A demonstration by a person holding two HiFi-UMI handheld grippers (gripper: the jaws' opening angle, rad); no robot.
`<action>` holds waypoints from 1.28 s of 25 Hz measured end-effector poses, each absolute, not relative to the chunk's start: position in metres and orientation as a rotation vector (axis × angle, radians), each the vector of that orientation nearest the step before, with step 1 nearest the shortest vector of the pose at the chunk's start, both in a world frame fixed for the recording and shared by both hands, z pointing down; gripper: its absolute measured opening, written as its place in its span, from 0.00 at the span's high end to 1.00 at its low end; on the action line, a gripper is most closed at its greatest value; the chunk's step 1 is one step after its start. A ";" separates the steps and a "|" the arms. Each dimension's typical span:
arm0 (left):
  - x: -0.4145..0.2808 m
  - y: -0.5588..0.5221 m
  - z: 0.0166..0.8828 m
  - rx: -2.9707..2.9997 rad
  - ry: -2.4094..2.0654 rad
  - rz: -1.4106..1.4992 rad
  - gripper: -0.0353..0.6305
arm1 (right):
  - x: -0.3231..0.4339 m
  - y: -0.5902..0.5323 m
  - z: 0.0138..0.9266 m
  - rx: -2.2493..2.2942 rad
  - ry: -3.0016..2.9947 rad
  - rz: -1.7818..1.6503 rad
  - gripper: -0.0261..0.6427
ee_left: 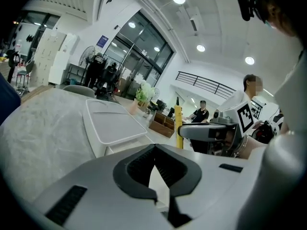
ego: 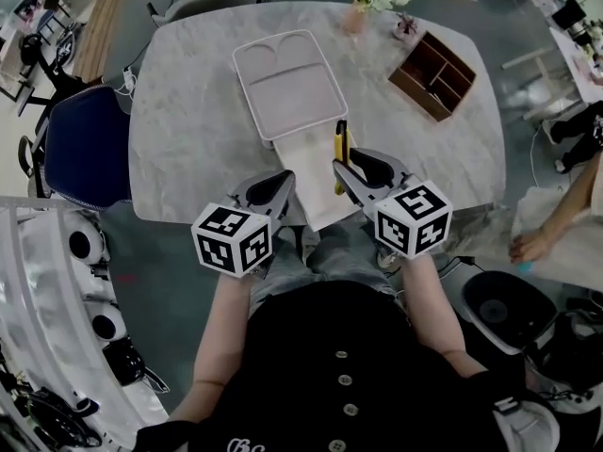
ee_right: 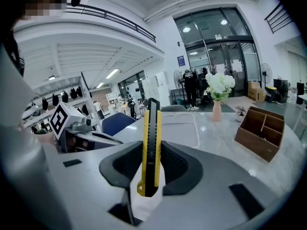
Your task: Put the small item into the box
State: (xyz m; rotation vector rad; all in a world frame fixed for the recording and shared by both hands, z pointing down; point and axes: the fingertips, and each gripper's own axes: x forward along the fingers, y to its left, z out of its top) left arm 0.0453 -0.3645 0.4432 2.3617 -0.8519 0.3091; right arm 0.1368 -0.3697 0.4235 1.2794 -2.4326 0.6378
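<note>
A yellow-and-black utility knife (ego: 341, 147) stands upright between the jaws of my right gripper (ego: 342, 169), which is shut on it; in the right gripper view the knife (ee_right: 152, 128) rises from the pads of that gripper (ee_right: 152, 153). Just left of it lies the open white box (ego: 318, 196), with its flat lid (ego: 287, 83) stretched out behind it. My left gripper (ego: 285, 179) hovers at the box's near left corner. Its jaws meet with nothing between them (ee_left: 154, 152). From the left gripper view the knife (ee_left: 179, 126) and the right gripper (ee_left: 211, 131) show to the right.
A wooden organiser (ego: 433, 73) sits at the marble table's (ego: 188, 111) far right, with a flower vase (ego: 363, 8) and a small plant (ego: 405, 26) behind it. A blue chair (ego: 85, 144) stands to the left. A person's arm (ego: 556, 224) is at the right.
</note>
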 end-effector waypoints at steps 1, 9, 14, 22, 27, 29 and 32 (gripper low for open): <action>0.044 -0.365 0.446 2.355 -0.858 0.314 0.92 | 0.136 -0.371 0.427 1.269 -2.415 0.635 0.78; 0.030 -0.365 0.472 2.251 -0.915 0.271 0.92 | 0.131 -0.375 0.462 1.124 -2.276 0.607 0.78; 0.018 -0.365 0.483 2.279 -0.984 0.337 0.92 | 0.128 -0.382 0.489 1.092 -2.190 0.629 0.78; 0.016 -0.363 0.495 2.290 -0.993 0.320 0.92 | 0.126 -0.392 0.527 0.995 -2.058 0.623 0.78; 0.015 -0.362 0.505 2.262 -0.987 0.304 0.92 | 0.124 -0.393 0.549 0.958 -2.002 0.659 0.78; 0.015 -0.362 0.509 2.256 -0.980 0.306 0.92 | 0.122 -0.393 0.560 0.945 -1.974 0.680 0.78; 0.017 -0.363 0.514 2.244 -0.973 0.307 0.92 | 0.122 -0.392 0.575 0.908 -1.925 0.666 0.78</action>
